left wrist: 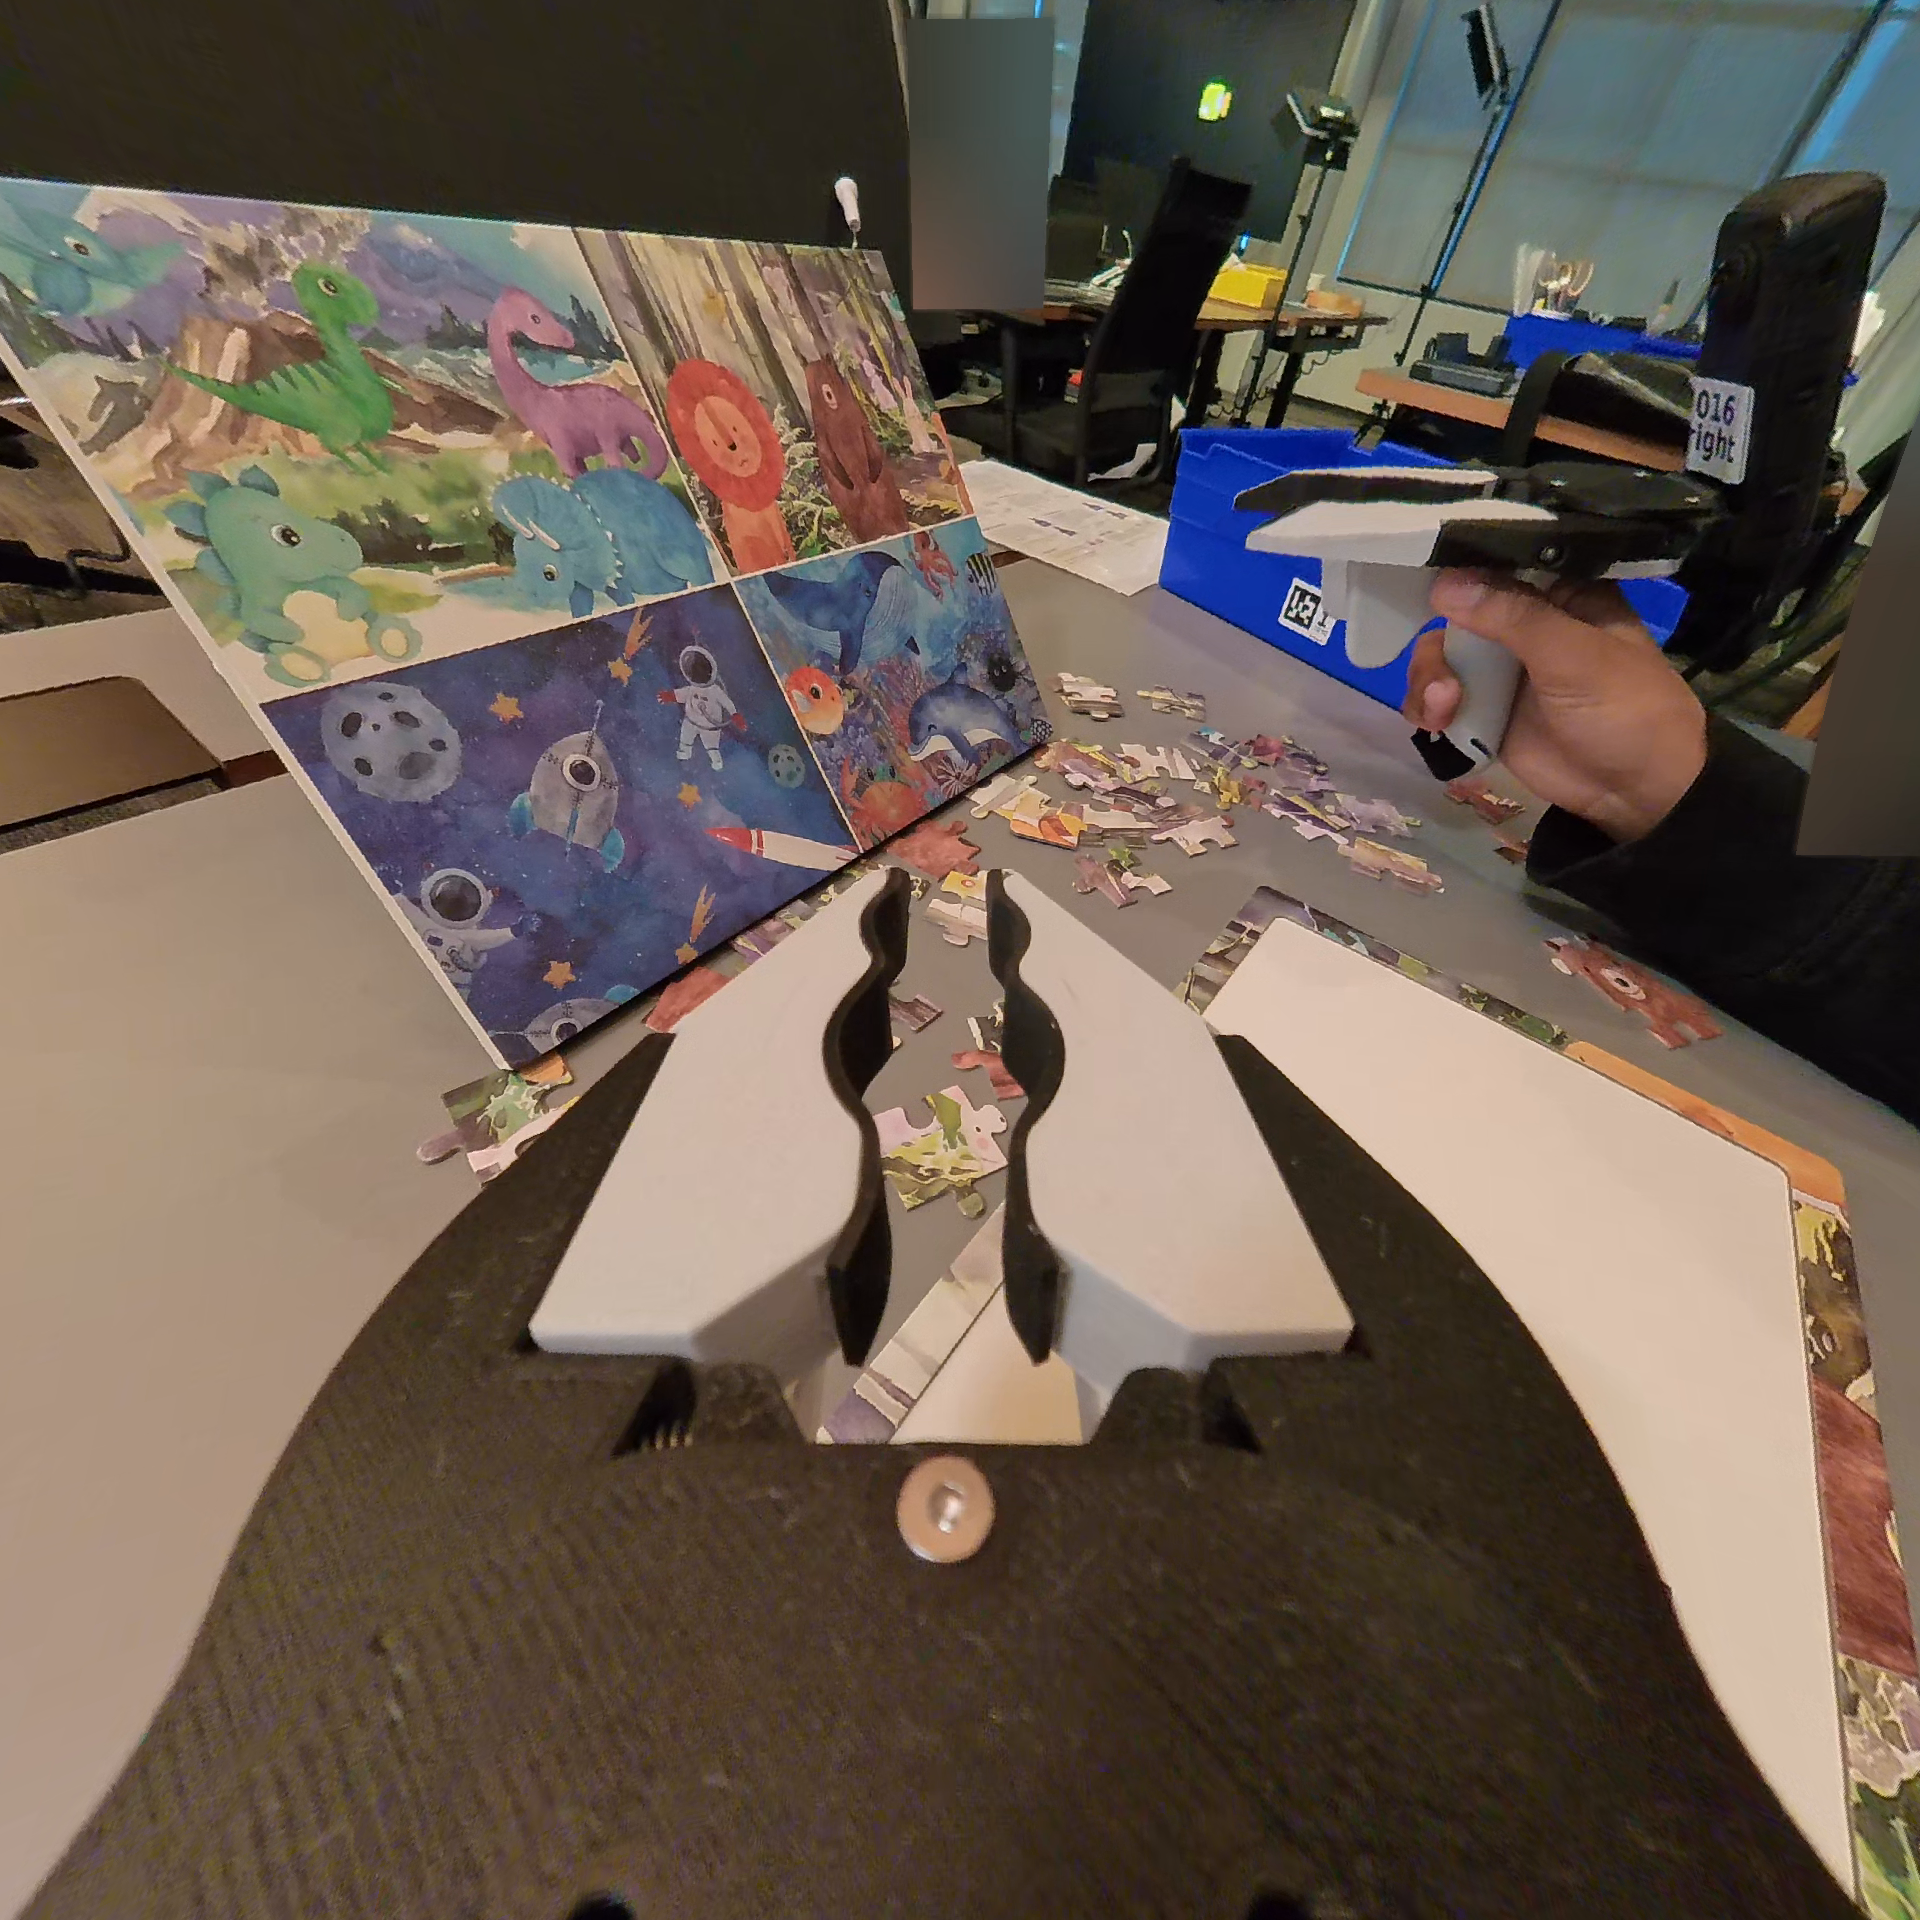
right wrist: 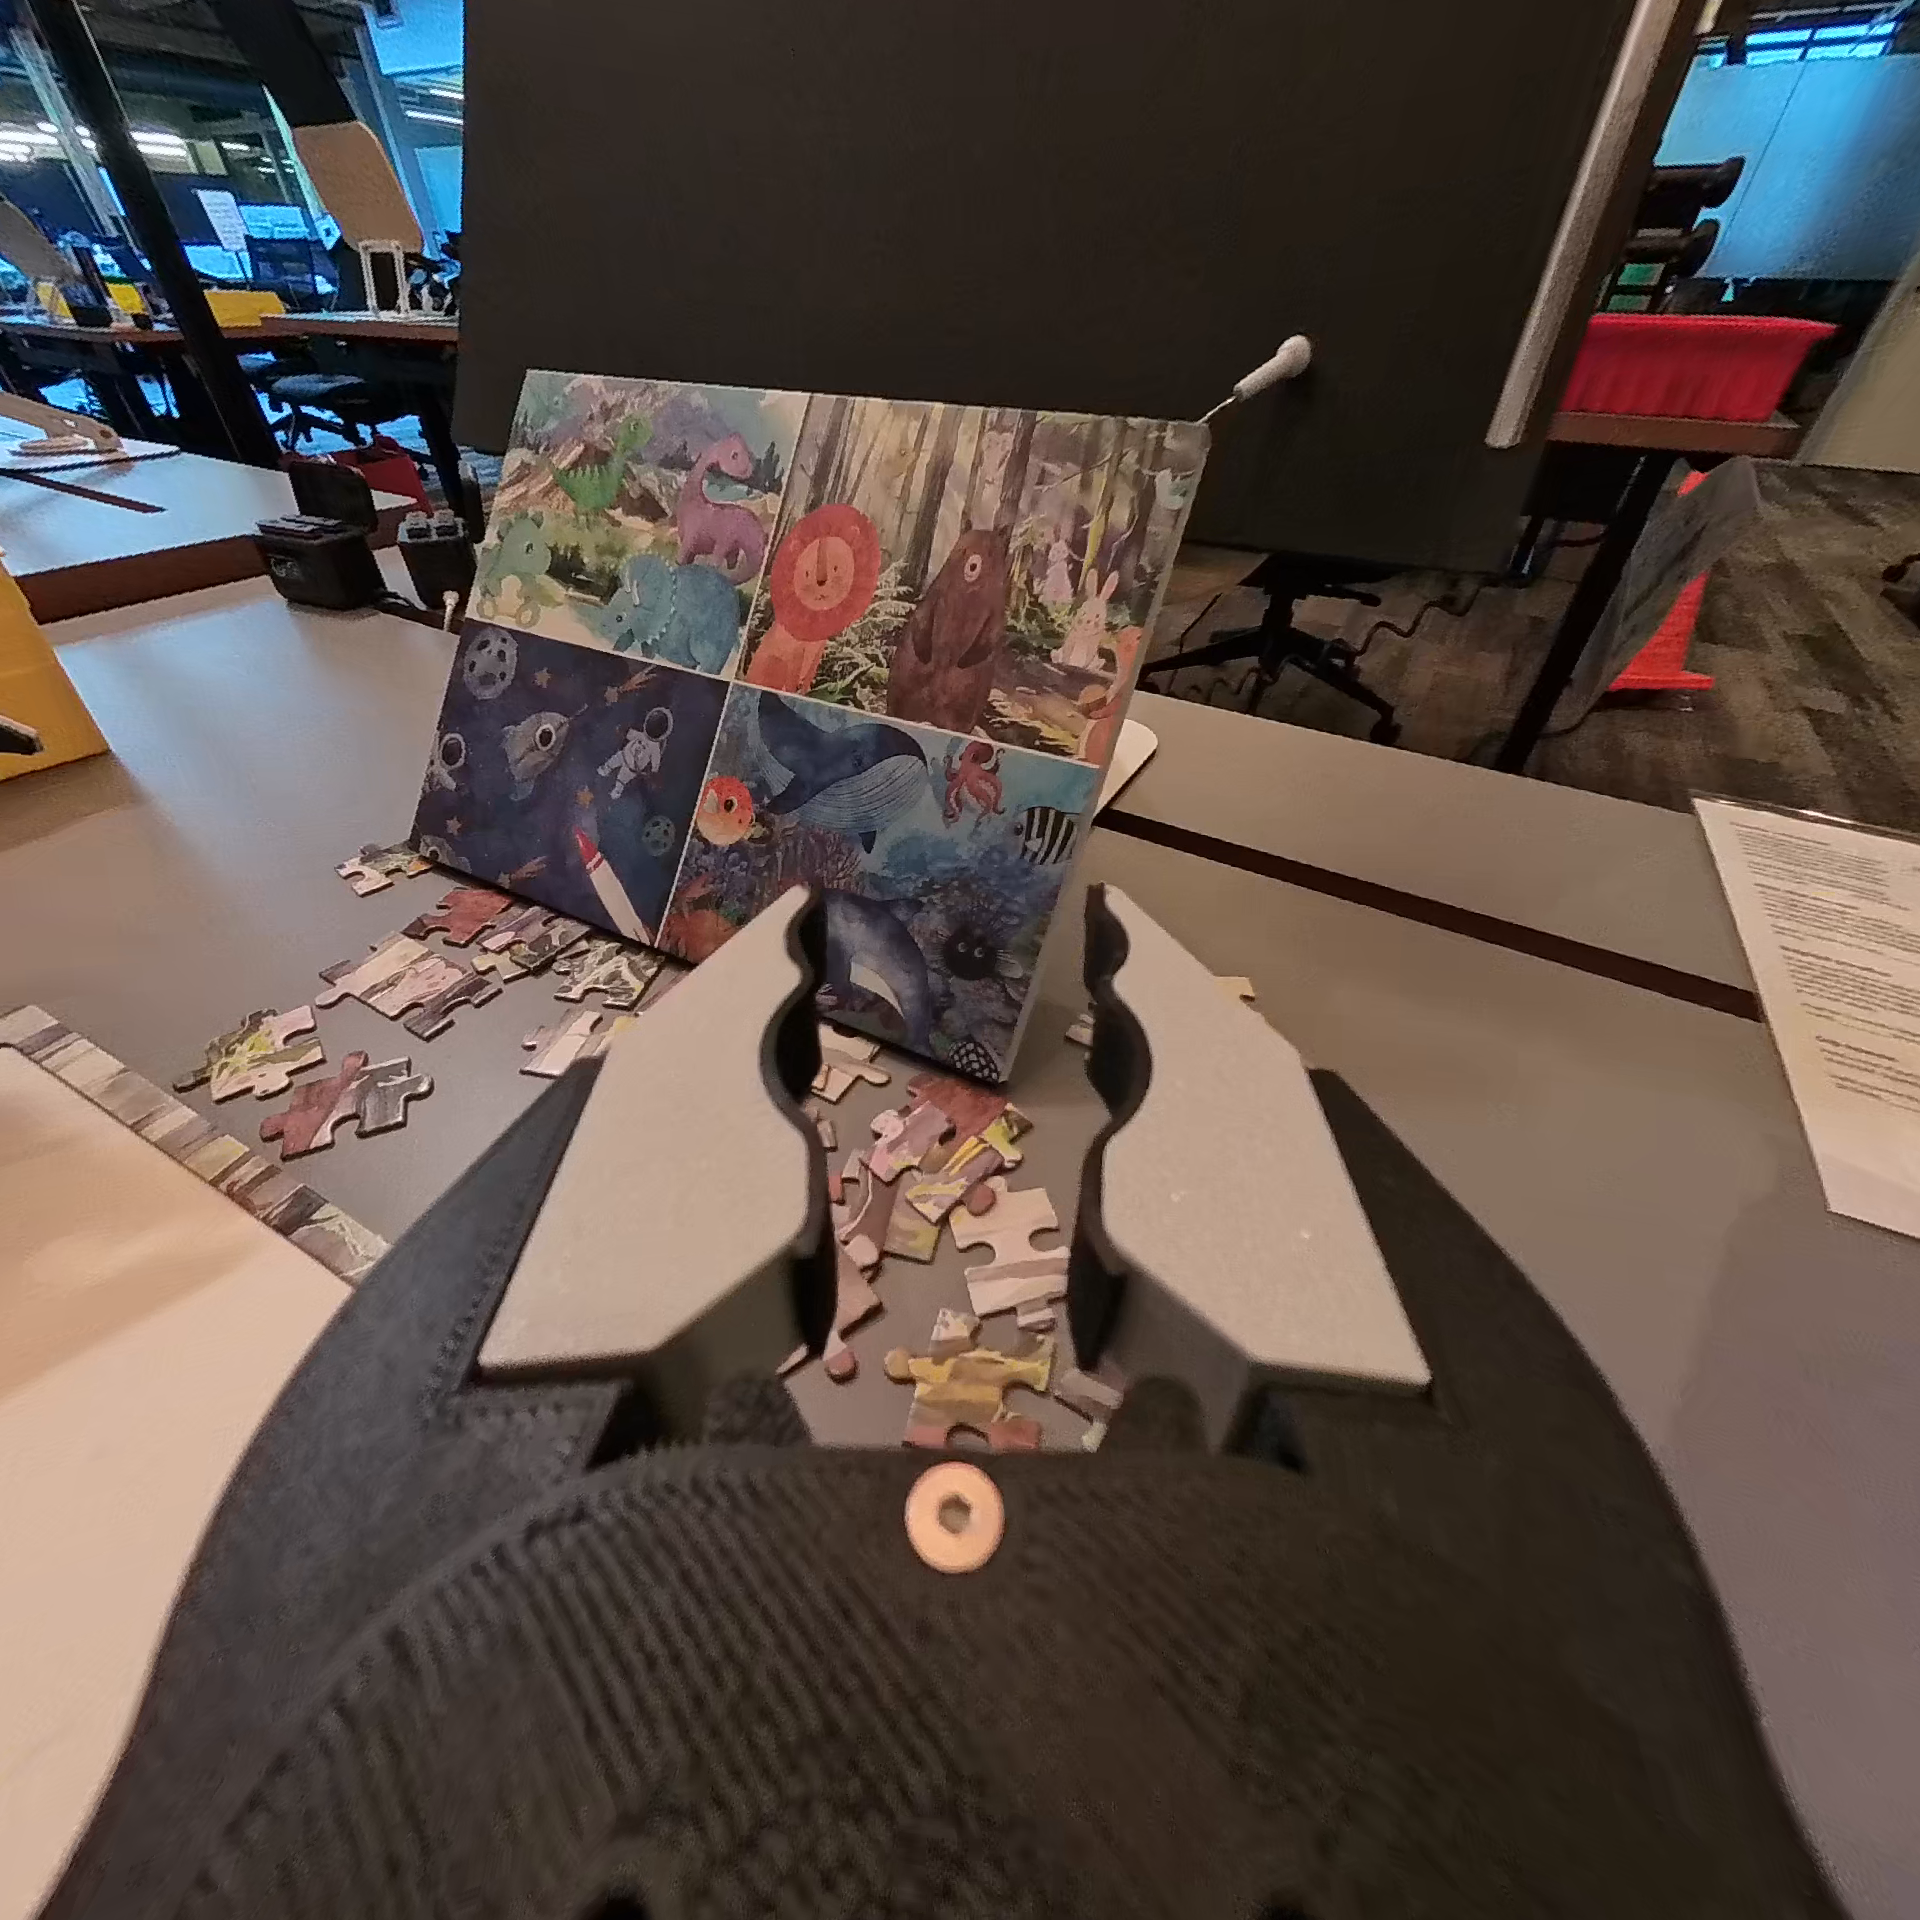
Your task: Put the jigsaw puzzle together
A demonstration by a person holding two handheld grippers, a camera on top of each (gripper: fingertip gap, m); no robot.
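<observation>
The white puzzle board [left wrist: 1507, 1195] with a printed border lies flat on the grey table; its corner also shows in the right wrist view [right wrist: 104, 1226]. Loose puzzle pieces [left wrist: 1195, 790] lie scattered beyond it, between it and a leaning reference picture [left wrist: 520, 623] with four scenes. My left gripper [left wrist: 945, 894] hovers over the board's far left corner, its jaws a narrow gap apart and empty; a piece [left wrist: 940, 1143] lies on the table below. My right gripper [right wrist: 951, 914] is wide open and empty above a pile of pieces [right wrist: 935, 1174], facing the picture [right wrist: 810, 665]. It also shows in the left wrist view [left wrist: 1268, 509], held by a hand.
A blue bin [left wrist: 1247, 540] stands at the back right, with a printed sheet [left wrist: 1060, 520] beside it, also seen in the right wrist view [right wrist: 1829, 987]. A brown bear piece [left wrist: 1631, 987] lies right of the board. A dark partition [right wrist: 987, 208] rises behind the picture. A yellow box [right wrist: 31, 675] sits far left. My right fingertips sit around 25 cm from my left ones. The picture [right wrist: 810, 665] is about equally far from each gripper, around 20 cm. It is also in sight in the left wrist view [left wrist: 783, 527].
</observation>
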